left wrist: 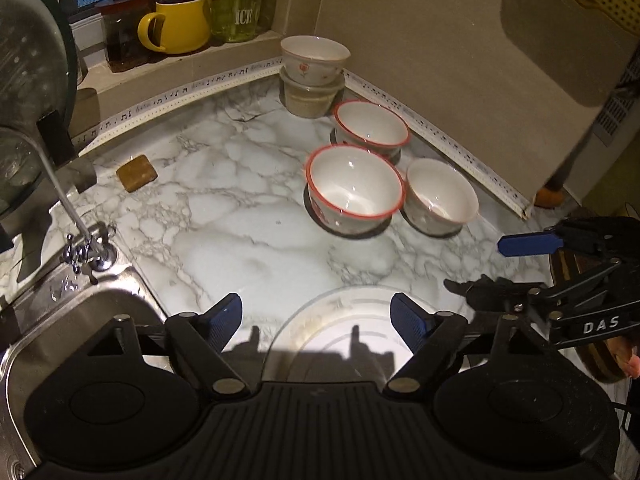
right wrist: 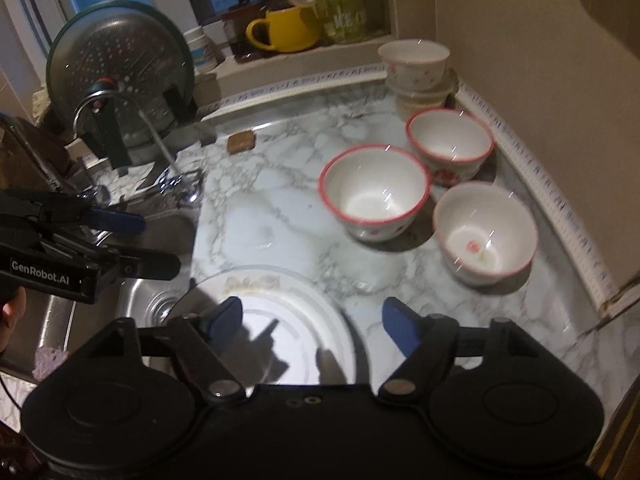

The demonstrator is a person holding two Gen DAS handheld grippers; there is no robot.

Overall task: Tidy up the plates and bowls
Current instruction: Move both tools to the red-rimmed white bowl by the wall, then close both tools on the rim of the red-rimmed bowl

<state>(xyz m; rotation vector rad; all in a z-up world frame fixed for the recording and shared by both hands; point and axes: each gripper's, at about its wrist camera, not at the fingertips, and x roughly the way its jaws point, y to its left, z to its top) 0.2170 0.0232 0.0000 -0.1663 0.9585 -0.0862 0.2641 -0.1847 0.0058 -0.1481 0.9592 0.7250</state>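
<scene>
Both tongs empty. Left gripper [left wrist: 316,314]: jaws spread wide, nothing between the pads. Right gripper [right wrist: 312,316]: jaws likewise spread, nothing held.

Glass plate [right wrist: 280,320] lies flat on the marble counter [left wrist: 240,240], directly below and just ahead of both sets of tongs. In the right wrist view it sits between the spread fingers, its left edge close to or over the sink [right wrist: 132,304] rim; overhang cannot be confirmed. The plate is round, so it has no long axis and no heading; its face points up. Any rim point is equivalent for a grasp.

Bowls lie forward and right of both tongs: near red-rimmed bowl [left wrist: 354,188], far red-rimmed bowl [left wrist: 370,126] beyond it, pale bowl [left wrist: 442,196] to the right, touching or nearly touching the near one. All upright, mouths up. A stacked bowl [left wrist: 312,60] sits on a container in the far corner.

Judgement: both tongs are about equally near the plate; the right gripper is better placed for the bowls.
</scene>
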